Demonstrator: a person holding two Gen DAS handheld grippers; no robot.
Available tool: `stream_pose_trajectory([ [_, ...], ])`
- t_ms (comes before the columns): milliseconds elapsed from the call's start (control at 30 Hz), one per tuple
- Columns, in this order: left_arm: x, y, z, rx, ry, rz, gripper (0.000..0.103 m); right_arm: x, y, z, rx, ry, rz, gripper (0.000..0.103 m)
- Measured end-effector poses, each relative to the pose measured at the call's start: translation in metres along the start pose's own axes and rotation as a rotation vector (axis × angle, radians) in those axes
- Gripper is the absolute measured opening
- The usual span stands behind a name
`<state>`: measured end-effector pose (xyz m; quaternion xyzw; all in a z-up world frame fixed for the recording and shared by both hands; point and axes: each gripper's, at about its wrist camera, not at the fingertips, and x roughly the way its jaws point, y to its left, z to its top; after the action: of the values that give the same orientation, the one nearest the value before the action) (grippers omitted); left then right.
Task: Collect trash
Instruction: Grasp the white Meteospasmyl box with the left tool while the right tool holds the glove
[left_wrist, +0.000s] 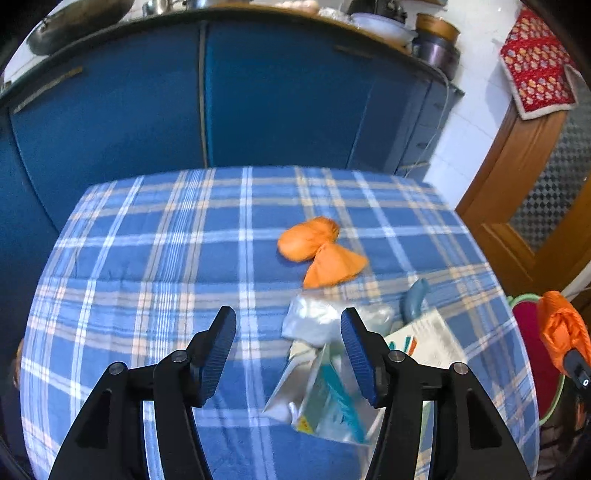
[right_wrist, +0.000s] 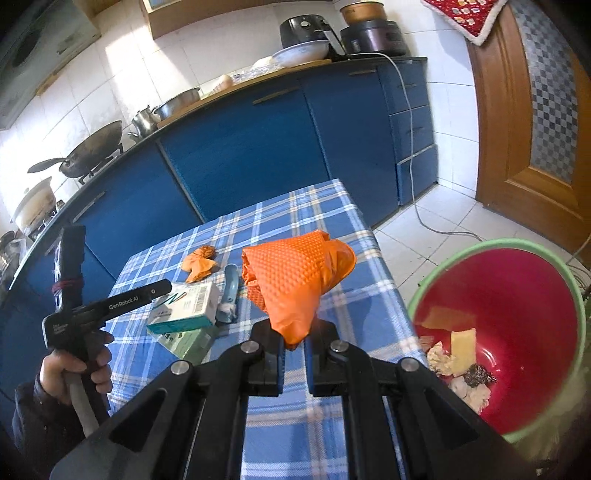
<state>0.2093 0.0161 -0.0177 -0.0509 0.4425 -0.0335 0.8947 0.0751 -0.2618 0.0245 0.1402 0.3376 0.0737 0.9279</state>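
My right gripper is shut on an orange textured glove and holds it above the table's right edge, left of the red bin; the glove also shows in the left wrist view. My left gripper is open and empty above the blue checked tablecloth, over a silver foil packet and a clear teal-printed wrapper. A second orange glove lies crumpled further back on the table. A white and teal box and a blue tube lie on the table.
The red bin with a green rim stands on the floor right of the table and holds paper scraps. Blue kitchen cabinets run behind the table. A wooden door is at the right. A white cable trails on the floor.
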Motion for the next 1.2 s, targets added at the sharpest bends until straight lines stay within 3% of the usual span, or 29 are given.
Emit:
stream_pose_trajectory([
  [233, -0.014, -0.007, -0.018, 0.014, 0.004, -0.021, 0.061, -0.006, -0.008, -0.007, 0.025, 0.000, -0.004, 0.011],
  [433, -0.035, -0.017, -0.026, 0.020, -0.037, -0.073, 0.061, -0.013, -0.011, -0.009, 0.030, -0.011, -0.002, 0.011],
  [767, -0.034, -0.057, -0.032, 0.139, -0.021, -0.143, 0.064, -0.024, -0.018, -0.012, 0.046, -0.018, -0.015, 0.011],
  [1000, -0.017, -0.079, -0.035, 0.244, 0.005, -0.100, 0.067, -0.029, -0.027, -0.014, 0.062, -0.023, -0.027, 0.011],
  [1200, -0.011, -0.085, -0.037, 0.270, 0.000, -0.080, 0.067, -0.029, -0.033, -0.015, 0.076, -0.019, -0.030, 0.011],
])
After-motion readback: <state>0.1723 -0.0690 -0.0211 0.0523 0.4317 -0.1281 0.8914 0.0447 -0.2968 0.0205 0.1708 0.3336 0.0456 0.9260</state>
